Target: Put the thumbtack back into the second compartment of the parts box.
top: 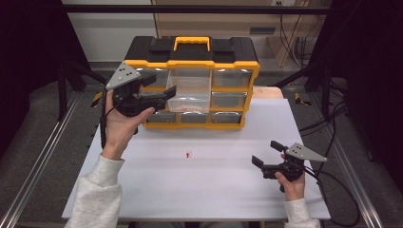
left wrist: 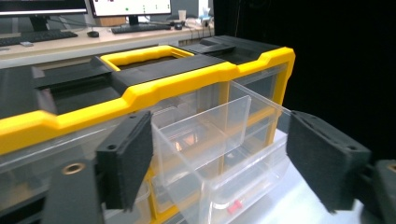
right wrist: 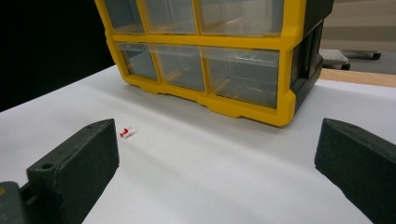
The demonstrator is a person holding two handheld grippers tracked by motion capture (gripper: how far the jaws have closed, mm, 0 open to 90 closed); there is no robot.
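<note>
A yellow and black drawer organizer [top: 236,63] stands at the back of the white table [top: 214,194]. Its clear middle drawer [top: 190,92] is pulled out, and a small red piece [left wrist: 235,206] lies in it. My left gripper [top: 162,85] is raised at the drawer's left side with its jaws open. In the left gripper view the left gripper [left wrist: 219,163] has the drawer's corner [left wrist: 201,140] between its jaws, and the pads are clear of it. A small red and white pin [top: 188,154] lies on the table. My right gripper [top: 266,153] rests open and empty at the right, and the pin [right wrist: 127,132] lies ahead of it.
The organizer's other clear drawers [right wrist: 238,74] are closed. A yellow carry handle [top: 191,42] sits on its black lid. Metal rails [top: 43,156] run along both sides of the table, and cables [top: 332,180] trail off at the right.
</note>
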